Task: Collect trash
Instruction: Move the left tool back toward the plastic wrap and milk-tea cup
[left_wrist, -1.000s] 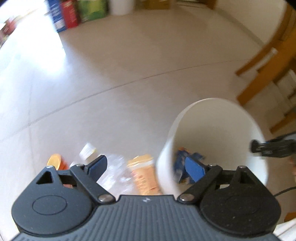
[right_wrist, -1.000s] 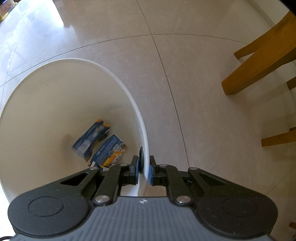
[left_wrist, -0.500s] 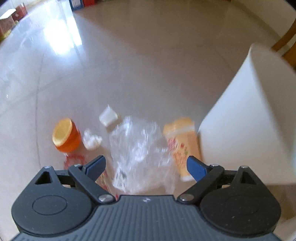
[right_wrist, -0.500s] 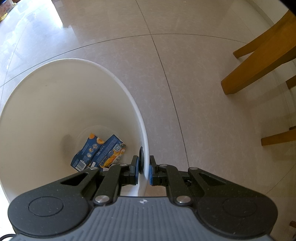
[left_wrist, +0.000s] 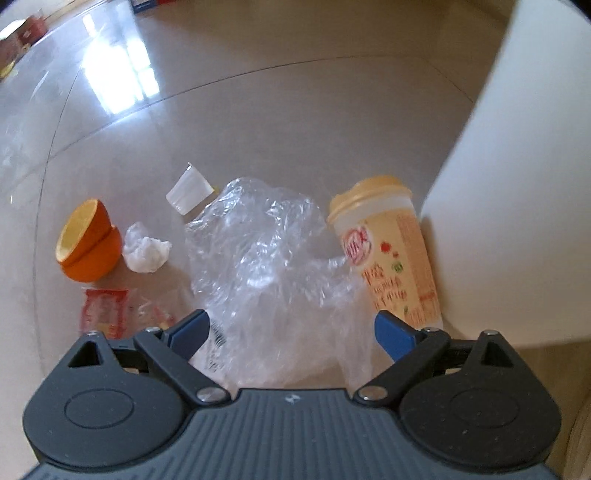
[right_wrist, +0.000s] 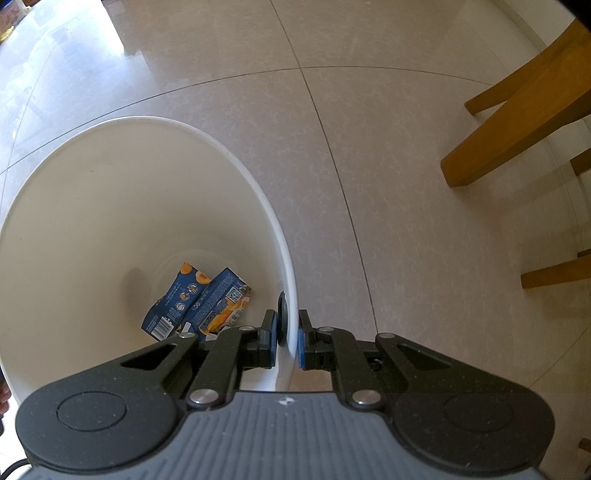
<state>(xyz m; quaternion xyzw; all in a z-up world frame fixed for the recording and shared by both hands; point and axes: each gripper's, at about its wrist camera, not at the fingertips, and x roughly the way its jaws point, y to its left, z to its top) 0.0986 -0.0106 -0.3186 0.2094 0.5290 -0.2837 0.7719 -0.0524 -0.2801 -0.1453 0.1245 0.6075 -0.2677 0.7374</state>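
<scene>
My left gripper (left_wrist: 291, 332) is open just above a crumpled clear plastic bag (left_wrist: 266, 258) on the floor. Around the bag lie a yellow lidded drink cup (left_wrist: 388, 251) on its side, an orange half (left_wrist: 88, 243), a white tissue wad (left_wrist: 146, 249), a small white cup (left_wrist: 188, 188) and a red wrapper (left_wrist: 105, 308). The white bin (left_wrist: 517, 184) stands right of the cup. In the right wrist view my right gripper (right_wrist: 287, 339) is shut on the white bin's rim (right_wrist: 290, 291). Two blue cartons (right_wrist: 199, 299) lie at the bin's bottom.
Wooden chair legs (right_wrist: 517, 122) stand on the tiled floor to the right of the bin. Coloured boxes (left_wrist: 22, 29) sit far off at the upper left. Open tiled floor (left_wrist: 258, 110) stretches beyond the trash.
My left gripper has swung away from above the bin and come down close over the plastic bag, still open. A carton has settled at the bin's bottom. The right gripper has held still.
</scene>
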